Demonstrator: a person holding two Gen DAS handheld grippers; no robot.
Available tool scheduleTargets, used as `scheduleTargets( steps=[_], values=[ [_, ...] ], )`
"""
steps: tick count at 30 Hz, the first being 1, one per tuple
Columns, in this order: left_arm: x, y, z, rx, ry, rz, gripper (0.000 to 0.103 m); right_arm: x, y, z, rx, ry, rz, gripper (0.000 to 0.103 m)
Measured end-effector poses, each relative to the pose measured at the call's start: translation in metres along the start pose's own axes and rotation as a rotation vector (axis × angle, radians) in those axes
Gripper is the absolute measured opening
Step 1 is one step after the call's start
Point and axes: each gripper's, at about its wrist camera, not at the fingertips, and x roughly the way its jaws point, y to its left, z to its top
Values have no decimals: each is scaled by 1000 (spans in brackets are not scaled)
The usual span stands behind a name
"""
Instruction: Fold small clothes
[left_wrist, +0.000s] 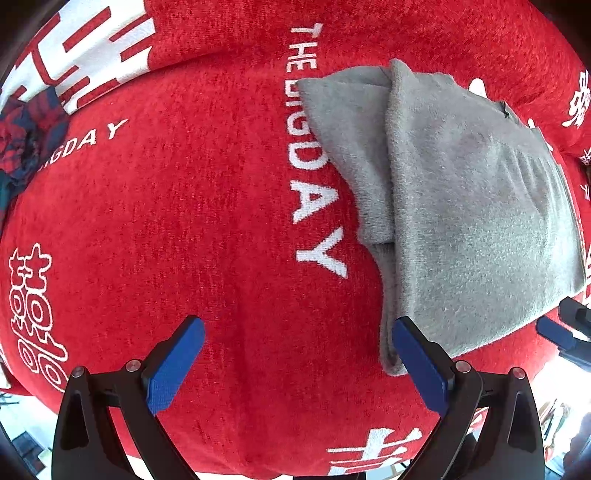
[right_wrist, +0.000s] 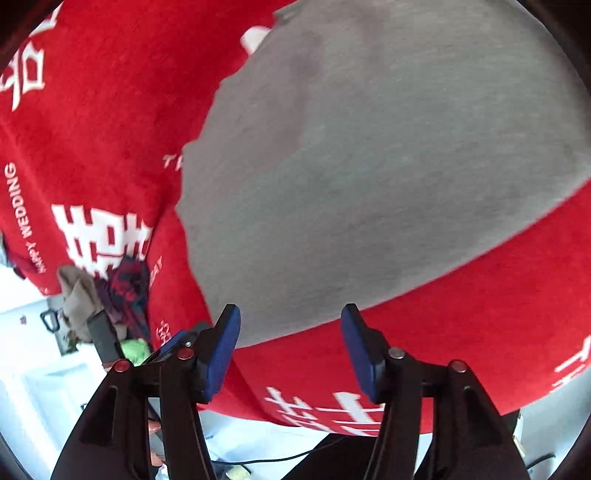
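A grey fleece garment (left_wrist: 461, 206) lies folded on the red printed blanket (left_wrist: 166, 221), on the right of the left wrist view. My left gripper (left_wrist: 295, 350) is open and empty above the blanket, its right finger beside the garment's near corner. In the right wrist view the grey garment (right_wrist: 369, 166) fills the upper right. My right gripper (right_wrist: 290, 343) is open and empty just over the garment's near edge. Its blue fingertip also shows at the right edge of the left wrist view (left_wrist: 554, 332).
A pile of dark red and blue plaid clothes (left_wrist: 22, 144) sits at the blanket's far left; it also shows in the right wrist view (right_wrist: 122, 291) with a beige cloth (right_wrist: 77, 295). The blanket's edge (right_wrist: 332, 424) runs close below my grippers, with pale floor beyond.
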Motion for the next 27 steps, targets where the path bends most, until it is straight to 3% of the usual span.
scheduleTargets(
  steps=[5, 12, 18, 23, 27],
  values=[
    [1, 0, -1, 12, -3, 13, 102, 10, 4, -8, 25, 24, 57, 65],
    [-9, 7, 13, -63, -38, -75, 102, 31, -2, -18, 62, 64, 153, 72],
    [-3, 20, 27, -154, -38, -186, 102, 55, -11, -31, 123, 92, 229, 72],
    [10, 13, 34, -240, -21, -301, 102, 73, -25, -35, 263, 47, 361, 72],
    [19, 13, 41, -300, -22, -414, 102, 80, -21, -31, 285, 13, 400, 72]
  ],
)
